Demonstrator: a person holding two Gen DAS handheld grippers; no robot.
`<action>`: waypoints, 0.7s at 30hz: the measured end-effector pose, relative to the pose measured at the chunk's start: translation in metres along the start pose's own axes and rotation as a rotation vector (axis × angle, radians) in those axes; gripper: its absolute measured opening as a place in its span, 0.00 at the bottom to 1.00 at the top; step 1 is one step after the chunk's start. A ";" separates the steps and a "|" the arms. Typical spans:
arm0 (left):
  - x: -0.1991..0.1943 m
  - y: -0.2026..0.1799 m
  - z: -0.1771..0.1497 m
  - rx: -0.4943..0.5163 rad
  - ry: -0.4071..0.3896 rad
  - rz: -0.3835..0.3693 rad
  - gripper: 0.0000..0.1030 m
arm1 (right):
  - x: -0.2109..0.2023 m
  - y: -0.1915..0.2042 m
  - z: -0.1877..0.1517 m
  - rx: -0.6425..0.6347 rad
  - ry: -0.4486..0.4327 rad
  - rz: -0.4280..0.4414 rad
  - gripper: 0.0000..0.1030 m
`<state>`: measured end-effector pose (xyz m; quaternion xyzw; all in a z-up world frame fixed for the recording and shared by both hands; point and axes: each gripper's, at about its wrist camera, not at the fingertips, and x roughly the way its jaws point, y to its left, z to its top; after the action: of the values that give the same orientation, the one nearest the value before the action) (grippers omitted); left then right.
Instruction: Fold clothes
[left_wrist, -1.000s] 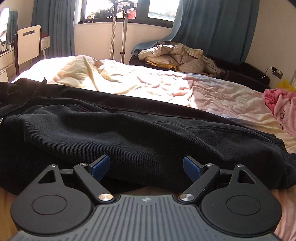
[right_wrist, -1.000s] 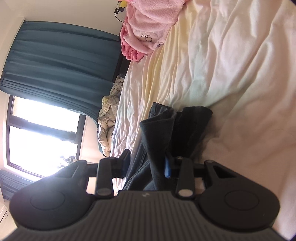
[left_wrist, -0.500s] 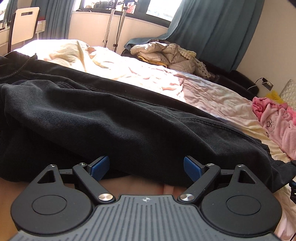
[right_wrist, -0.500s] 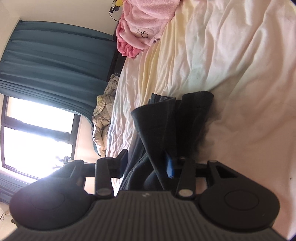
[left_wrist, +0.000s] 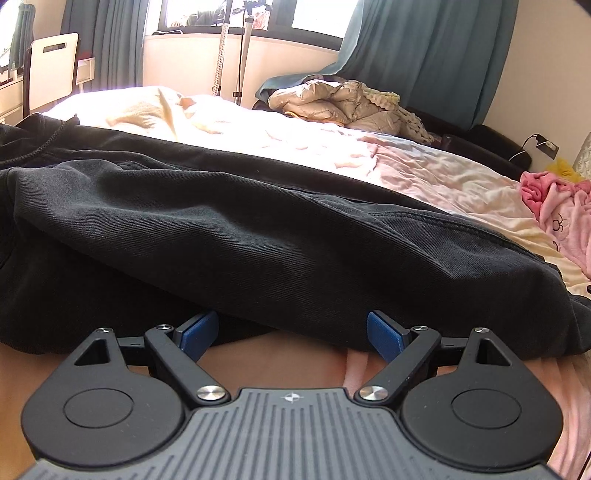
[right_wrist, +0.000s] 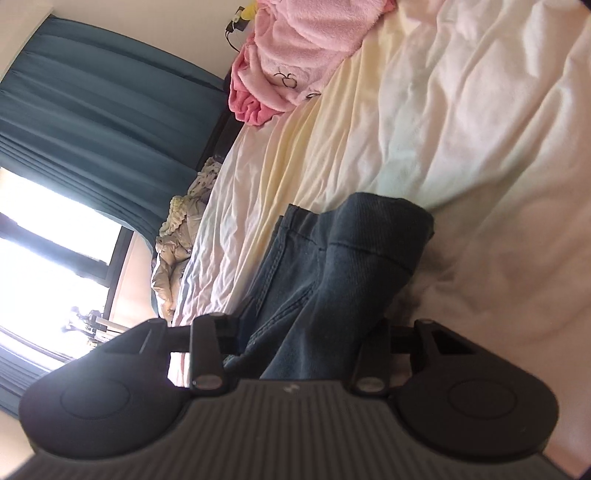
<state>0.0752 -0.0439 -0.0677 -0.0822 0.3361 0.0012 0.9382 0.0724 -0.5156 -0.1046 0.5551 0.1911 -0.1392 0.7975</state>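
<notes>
right gripper (right_wrist: 299, 332) jaws opening around black jacket (right_wrist: 343, 266), closer

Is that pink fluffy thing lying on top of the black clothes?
No, the pink garment lies on the bed sheet off to the side, apart from the black garment, with bare sheet between them.

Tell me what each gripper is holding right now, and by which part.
The right gripper has the cuffed end of the dark garment between its jaws, which have just been opening; whether they still pinch it cannot be told. The left gripper is open, holding nothing, at the garment's near edge.
</notes>
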 end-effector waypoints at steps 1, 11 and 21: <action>0.000 -0.001 -0.001 0.004 -0.002 0.004 0.87 | 0.003 -0.004 0.001 0.019 0.002 -0.003 0.43; 0.004 -0.003 -0.003 0.012 -0.011 0.016 0.88 | 0.029 -0.016 0.020 0.058 0.008 0.046 0.34; 0.007 -0.004 -0.003 0.020 -0.004 0.022 0.88 | 0.044 -0.016 0.024 0.075 0.028 0.009 0.22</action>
<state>0.0786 -0.0486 -0.0742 -0.0693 0.3352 0.0083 0.9396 0.1077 -0.5439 -0.1309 0.5873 0.1946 -0.1348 0.7740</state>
